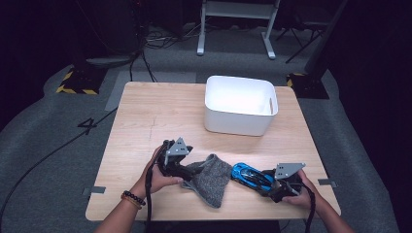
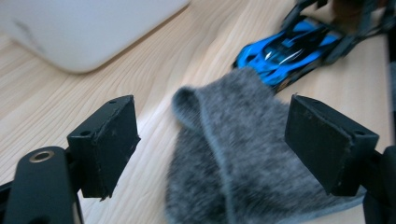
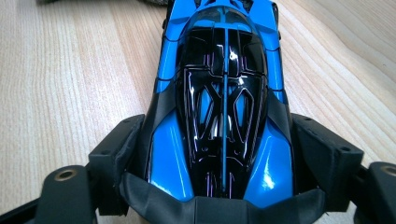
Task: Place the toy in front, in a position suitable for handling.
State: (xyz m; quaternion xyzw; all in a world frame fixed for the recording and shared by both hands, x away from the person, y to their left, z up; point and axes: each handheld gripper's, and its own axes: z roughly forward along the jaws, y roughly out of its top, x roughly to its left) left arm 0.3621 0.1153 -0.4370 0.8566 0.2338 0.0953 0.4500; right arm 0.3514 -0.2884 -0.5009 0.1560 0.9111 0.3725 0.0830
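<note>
surface: pale wooden surface (image 1: 145,121), white plastic bin (image 1: 240,104) behind
left gripper (image 2: 212,144): fingers apart above the grey knitted cloth (image 2: 243,158)
right gripper (image 3: 224,156): fingers clamped on the blue toy car (image 3: 224,93)
tip: keep the car pinned, regrip the cloth's edge squarely

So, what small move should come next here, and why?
Probably lift the toy car toward the white bin: the right gripper is already shut on its sides, while the left gripper stands open above the grey cloth, holding nothing.

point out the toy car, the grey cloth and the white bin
toy car (image 3: 224,107), right gripper view, on its black roof
grey cloth (image 2: 243,154), left gripper view, on its middle fold
white bin (image 1: 238,121), high view, on its front wall
</note>
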